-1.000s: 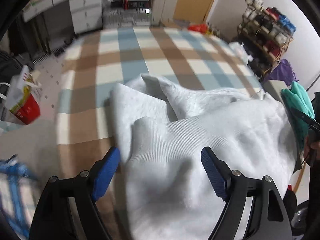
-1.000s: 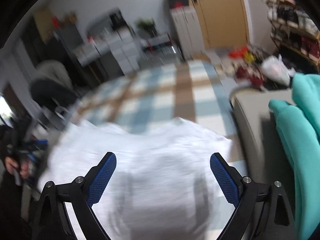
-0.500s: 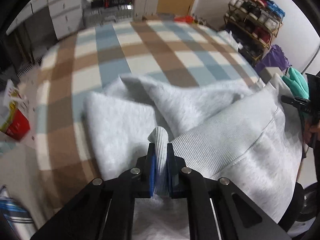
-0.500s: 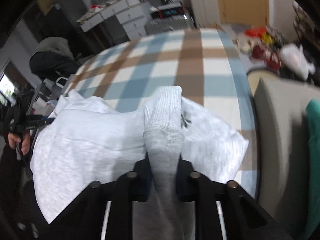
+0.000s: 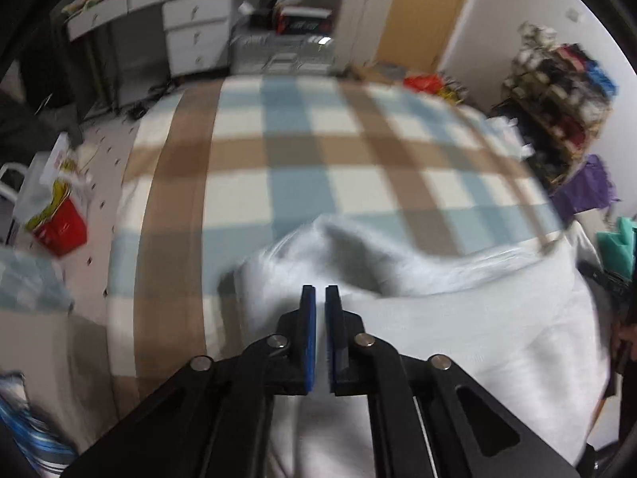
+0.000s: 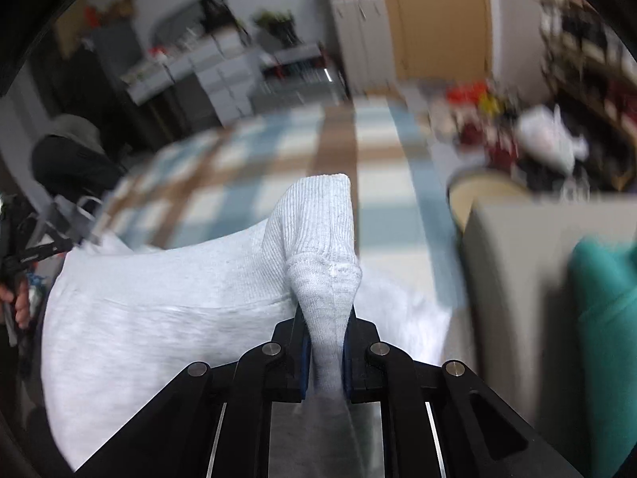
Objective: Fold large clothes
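Note:
A pale grey sweatshirt (image 5: 458, 338) lies bunched at the near end of a blue, brown and cream plaid bed cover (image 5: 298, 151). My left gripper (image 5: 320, 290) is shut above it. Only a thin pale sliver shows between the blue pads, and no cloth sticks out past them. Whether fabric is pinched there I cannot tell. My right gripper (image 6: 324, 318) is shut on the sweatshirt's ribbed hem (image 6: 318, 219), which stands up in a fold above the jaws. The rest of the sweatshirt (image 6: 159, 298) hangs away to the left.
A red box (image 5: 59, 227) sits on the floor at the left, and white drawers (image 5: 191, 36) stand at the back. A shoe rack (image 5: 557, 91) lines the right wall. A teal garment (image 6: 605, 318) lies on a grey seat (image 6: 513, 279) at the right.
Both grippers went from wide open to shut. The right one took hold of the ribbed hem and lifted it. The hem that stood between the left pads half a second ago no longer shows.

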{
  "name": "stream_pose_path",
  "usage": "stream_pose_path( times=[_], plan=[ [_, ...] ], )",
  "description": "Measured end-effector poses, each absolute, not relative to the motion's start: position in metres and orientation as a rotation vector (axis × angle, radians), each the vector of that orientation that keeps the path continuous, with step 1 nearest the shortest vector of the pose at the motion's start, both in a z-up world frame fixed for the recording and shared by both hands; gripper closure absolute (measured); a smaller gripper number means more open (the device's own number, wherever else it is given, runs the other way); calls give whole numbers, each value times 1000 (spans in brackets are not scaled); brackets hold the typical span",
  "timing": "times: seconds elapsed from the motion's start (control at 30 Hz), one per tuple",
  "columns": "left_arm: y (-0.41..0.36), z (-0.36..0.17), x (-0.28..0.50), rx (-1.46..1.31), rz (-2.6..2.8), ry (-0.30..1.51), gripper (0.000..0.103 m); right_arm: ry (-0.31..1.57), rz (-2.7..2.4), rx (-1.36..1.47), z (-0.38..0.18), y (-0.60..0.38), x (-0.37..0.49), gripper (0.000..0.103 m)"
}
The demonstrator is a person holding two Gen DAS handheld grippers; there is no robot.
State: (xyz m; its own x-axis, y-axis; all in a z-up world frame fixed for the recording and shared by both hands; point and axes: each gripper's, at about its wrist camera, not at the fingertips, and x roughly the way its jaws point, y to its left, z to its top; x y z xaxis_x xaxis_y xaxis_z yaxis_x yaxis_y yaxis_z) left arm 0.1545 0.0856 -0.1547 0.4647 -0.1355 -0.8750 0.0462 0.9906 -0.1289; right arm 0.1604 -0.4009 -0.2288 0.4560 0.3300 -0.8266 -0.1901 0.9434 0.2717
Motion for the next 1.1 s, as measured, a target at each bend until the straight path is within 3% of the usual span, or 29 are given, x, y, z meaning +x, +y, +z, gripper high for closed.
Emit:
stream_pose_path(
  times=[0.2,0.33,0.37,0.43,0.47,0.5,0.6,0.7,0.8,0.93,1.1],
  plan=[
    [100,-139,130,-149,-84,1060,103,1104,285,31,-245,-384,159,82],
    [92,-106,101,-137,-100,1038,102,1098,216,-15,-227,-390,150,57],
    [84,-101,94,-140,-130,1041,95,1081,194,-15,-222,-397,145,55],
    [56,-93,76,-142,-257,1039,65,1023,177,-4,-205,-401,134,54],
    [35,-89,64,-132,-327,1031,42,990,187,8,-192,-400,127,54],
    [18,-87,56,-119,-377,1022,34,964,209,17,-180,-394,120,51],
    [-28,-102,44,-47,-464,1069,34,913,380,25,-147,-355,92,39],
    [-52,-144,49,56,-371,1170,32,899,539,-8,-134,-299,64,39],
    [-41,-167,61,-51,-338,1184,33,969,507,-172,-163,-248,66,41],
    [-52,-172,61,69,-305,1114,32,1146,404,-244,-227,-228,92,40],
    [-37,-168,57,3,-323,1065,32,1206,392,-266,-219,-230,93,41]
  ],
)
